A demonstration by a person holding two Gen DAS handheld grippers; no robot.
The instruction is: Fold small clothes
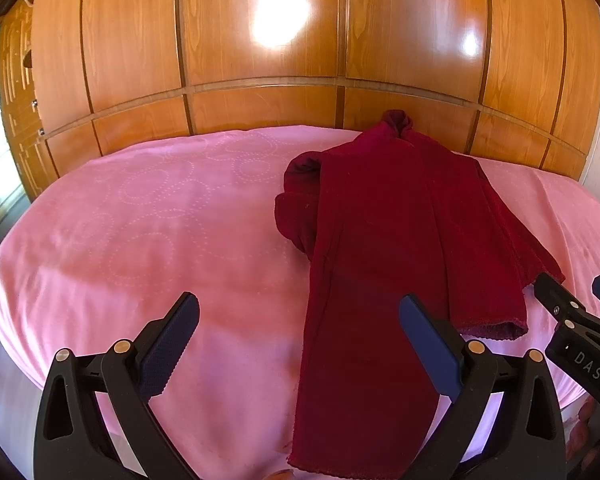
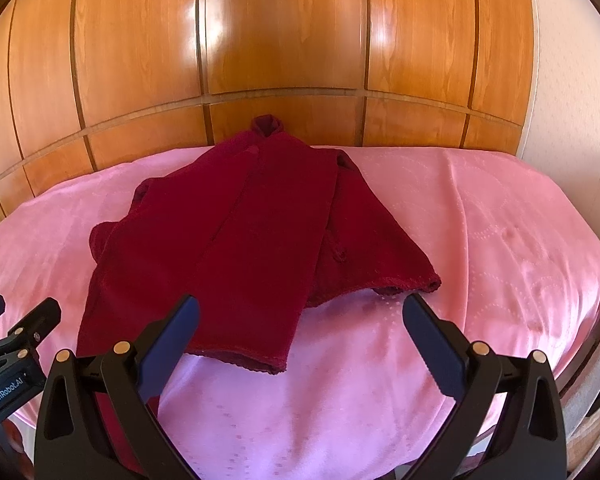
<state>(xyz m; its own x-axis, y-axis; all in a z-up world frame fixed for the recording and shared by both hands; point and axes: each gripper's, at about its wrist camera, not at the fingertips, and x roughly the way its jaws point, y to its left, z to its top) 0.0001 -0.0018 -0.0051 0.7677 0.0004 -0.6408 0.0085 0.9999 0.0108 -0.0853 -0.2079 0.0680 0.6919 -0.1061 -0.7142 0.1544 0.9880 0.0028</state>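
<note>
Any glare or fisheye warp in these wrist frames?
Left wrist: blown-out glare patches on the wardrobe, panel lines bowed, corners dark. Right wrist: softer streaks on the wardrobe, same barrel warp; garment sharp, bedspread evenly lit.

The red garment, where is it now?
The red garment lies on the pink bedspread, collar toward the wooden wardrobe, hem near both open grippers.

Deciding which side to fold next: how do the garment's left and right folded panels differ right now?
On the red garment, the left panel lies on top and reaches nearer the grippers; the right panel sits underneath and ends farther back. The left panel lies smooth; the right one puckers near its middle. Both share a scalloped hem and rest on the pink bedspread.
</note>
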